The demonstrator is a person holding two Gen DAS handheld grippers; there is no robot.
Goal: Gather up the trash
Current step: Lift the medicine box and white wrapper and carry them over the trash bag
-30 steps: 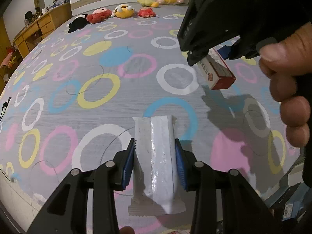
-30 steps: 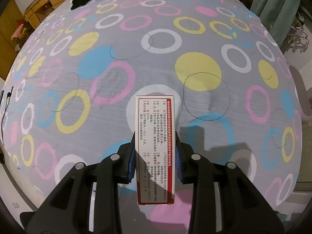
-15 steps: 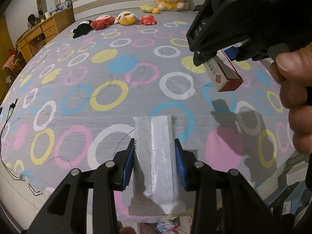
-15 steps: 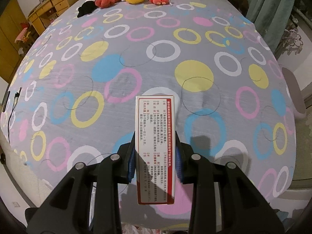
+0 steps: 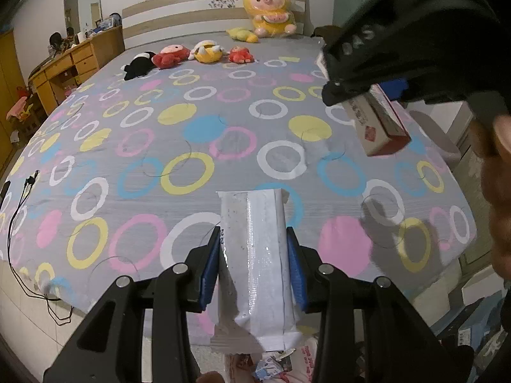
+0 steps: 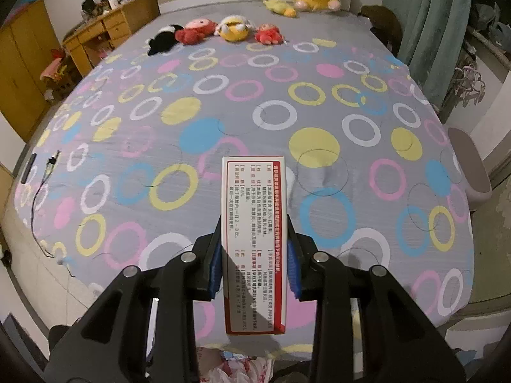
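My left gripper (image 5: 254, 265) is shut on a white plastic wrapper (image 5: 255, 255), held high over the near edge of the bed. My right gripper (image 6: 254, 255) is shut on a red-and-white printed carton (image 6: 254, 242), also lifted above the bed. In the left wrist view the right gripper (image 5: 367, 95) shows at upper right with the carton (image 5: 380, 124) in its jaws and a hand (image 5: 491, 191) on its handle. Below both grippers, past the bed's near edge, lies a bag with trash (image 5: 274, 364), also seen as the trash bag (image 6: 236, 370) in the right wrist view.
The bed (image 5: 223, 146) carries a grey cover with coloured rings. Several plush toys (image 6: 223, 30) lie near the headboard. A wooden desk (image 6: 105, 35) stands at left, cables (image 5: 22, 217) hang off the left edge, a curtain (image 6: 428, 22) and a stool (image 6: 472, 169) are at right.
Both grippers have risen and drawn back from the bed with their items still held; more of the room, the bed's near edge and the trash bag below have come into view.
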